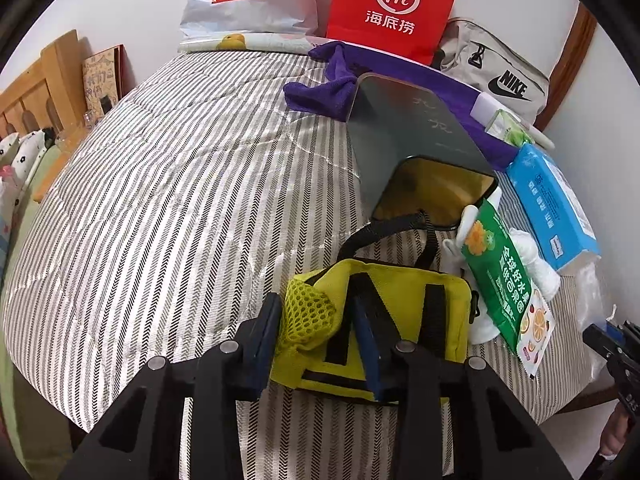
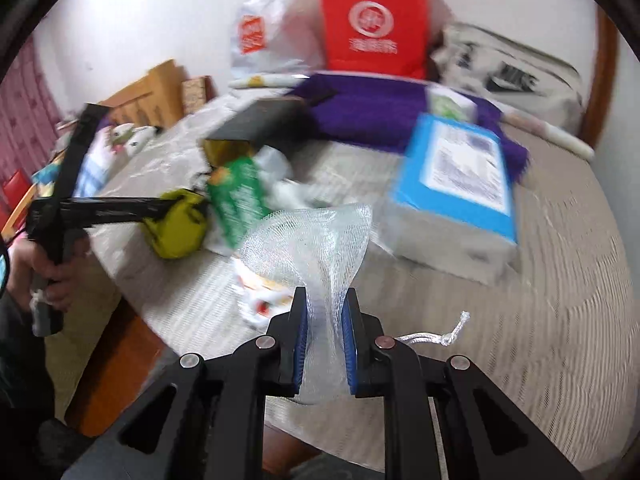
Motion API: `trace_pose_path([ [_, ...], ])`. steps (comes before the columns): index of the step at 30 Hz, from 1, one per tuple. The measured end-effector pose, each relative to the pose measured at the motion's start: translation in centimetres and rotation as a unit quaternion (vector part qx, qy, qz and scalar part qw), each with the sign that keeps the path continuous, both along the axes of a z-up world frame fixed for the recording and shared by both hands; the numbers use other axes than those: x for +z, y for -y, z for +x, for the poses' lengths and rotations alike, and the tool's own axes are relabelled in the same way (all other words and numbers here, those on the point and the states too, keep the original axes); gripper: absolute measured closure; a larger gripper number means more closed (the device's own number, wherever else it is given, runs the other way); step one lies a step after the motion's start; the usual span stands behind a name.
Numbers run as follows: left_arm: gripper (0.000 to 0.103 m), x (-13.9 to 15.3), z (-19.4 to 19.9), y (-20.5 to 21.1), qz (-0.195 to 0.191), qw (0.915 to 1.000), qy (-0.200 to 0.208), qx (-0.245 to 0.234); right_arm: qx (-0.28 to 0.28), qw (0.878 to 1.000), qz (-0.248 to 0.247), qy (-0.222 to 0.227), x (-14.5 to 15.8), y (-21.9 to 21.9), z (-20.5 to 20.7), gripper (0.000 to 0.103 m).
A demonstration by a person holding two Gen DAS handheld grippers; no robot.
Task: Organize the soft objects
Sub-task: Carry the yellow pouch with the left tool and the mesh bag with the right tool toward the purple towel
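While netted — right claw point(image 2: 324, 336) clamped.

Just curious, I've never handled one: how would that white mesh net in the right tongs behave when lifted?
Probably floppy: the white mesh net bunches to a narrow waist between the right tongs and fans out above. Likely very light, being see-through netting. Its loose cord may snag.

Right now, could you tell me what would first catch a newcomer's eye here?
Probably the red paper bag against the wall at the bed's far end. Next, the yellow pouch pinched by the left gripper, and the white mesh net clamped in the right gripper.
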State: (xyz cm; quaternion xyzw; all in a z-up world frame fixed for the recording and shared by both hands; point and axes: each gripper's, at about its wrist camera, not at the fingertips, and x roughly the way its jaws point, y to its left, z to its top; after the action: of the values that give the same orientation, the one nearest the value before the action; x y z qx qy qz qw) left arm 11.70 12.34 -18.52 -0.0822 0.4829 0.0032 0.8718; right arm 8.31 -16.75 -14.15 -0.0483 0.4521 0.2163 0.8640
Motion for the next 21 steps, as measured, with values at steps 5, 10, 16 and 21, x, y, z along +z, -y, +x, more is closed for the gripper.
trace_pose_path([
  [5,0.072,0.1,-0.1,0.0,-0.002,1.0,0.0,0.0,-0.036,0.999,-0.006,-0.024,-1.7,2.3,0.5,0.087],
  [10,0.078,0.8,0.0,-0.9,-0.048,0.9988,-0.004,0.007,-0.049,0.998,-0.012,-0.037,-2.9,3.1,1.1,0.087],
  [16,0.078,2.1,-0.1,-0.6,-0.044,0.999,0.004,-0.002,-0.061,0.997,-0.009,-0.052,-3.4,3.7,1.7,0.087],
  [21,0.078,3.8,-0.6,-0.5,-0.042,0.999,0.017,-0.007,-0.062,0.997,-0.008,-0.045,-2.4,3.9,1.6,0.087],
])
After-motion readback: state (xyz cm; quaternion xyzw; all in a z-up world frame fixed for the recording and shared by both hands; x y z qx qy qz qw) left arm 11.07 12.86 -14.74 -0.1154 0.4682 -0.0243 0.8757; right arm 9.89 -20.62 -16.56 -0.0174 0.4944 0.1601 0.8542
